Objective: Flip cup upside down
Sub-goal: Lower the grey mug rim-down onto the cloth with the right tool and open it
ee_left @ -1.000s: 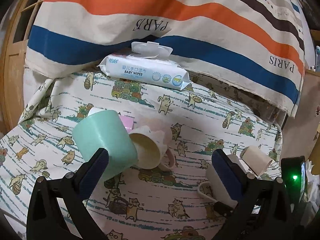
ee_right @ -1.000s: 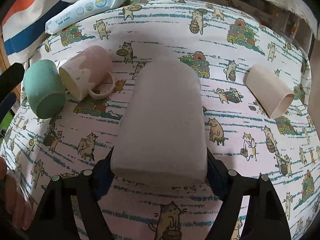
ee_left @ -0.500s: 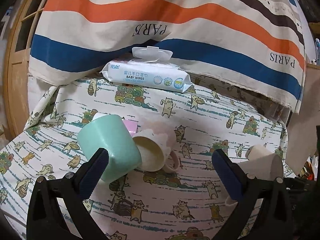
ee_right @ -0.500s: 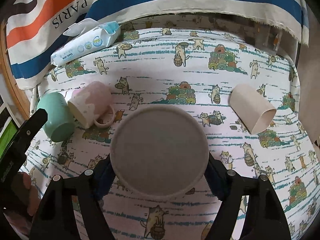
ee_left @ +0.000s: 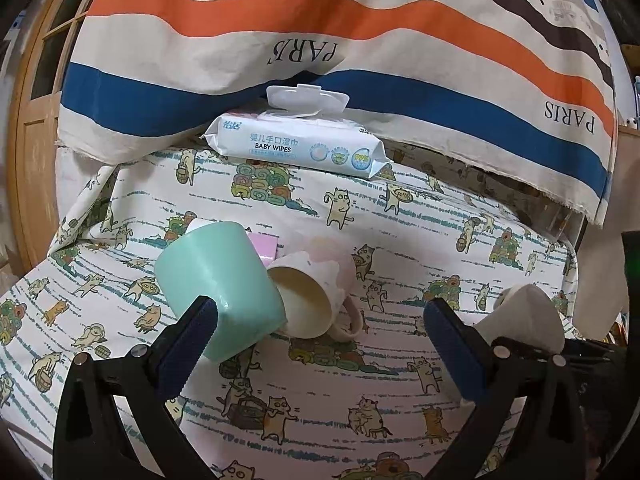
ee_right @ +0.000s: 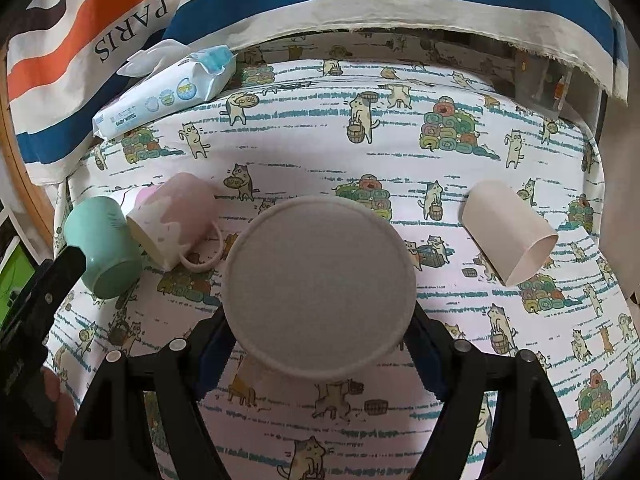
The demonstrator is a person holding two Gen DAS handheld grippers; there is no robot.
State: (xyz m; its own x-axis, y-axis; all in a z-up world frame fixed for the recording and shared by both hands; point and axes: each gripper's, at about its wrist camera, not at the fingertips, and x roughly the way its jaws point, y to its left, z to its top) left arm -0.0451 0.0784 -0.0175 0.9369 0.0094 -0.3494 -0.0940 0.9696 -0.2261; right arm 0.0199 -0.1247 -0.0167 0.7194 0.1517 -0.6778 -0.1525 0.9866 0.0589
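Note:
My right gripper is shut on a pale grey cup. I see its round flat base facing the camera, so the cup points away from me above the cat-print cloth. My left gripper is open and empty, low over the cloth. A mint green cup lies on its side just beyond the left finger. A pink and cream mug lies on its side next to it. A cream cup lies on its side at the right; it also shows in the left wrist view.
A pack of baby wipes lies at the back edge of the cloth, also in the right wrist view. A striped PARIS fabric hangs behind it. A wooden frame stands at the left.
My right gripper has tipped the grey cup from lying lengthwise to base toward the camera and has drawn back. My left gripper has pulled back slightly; it stays open.

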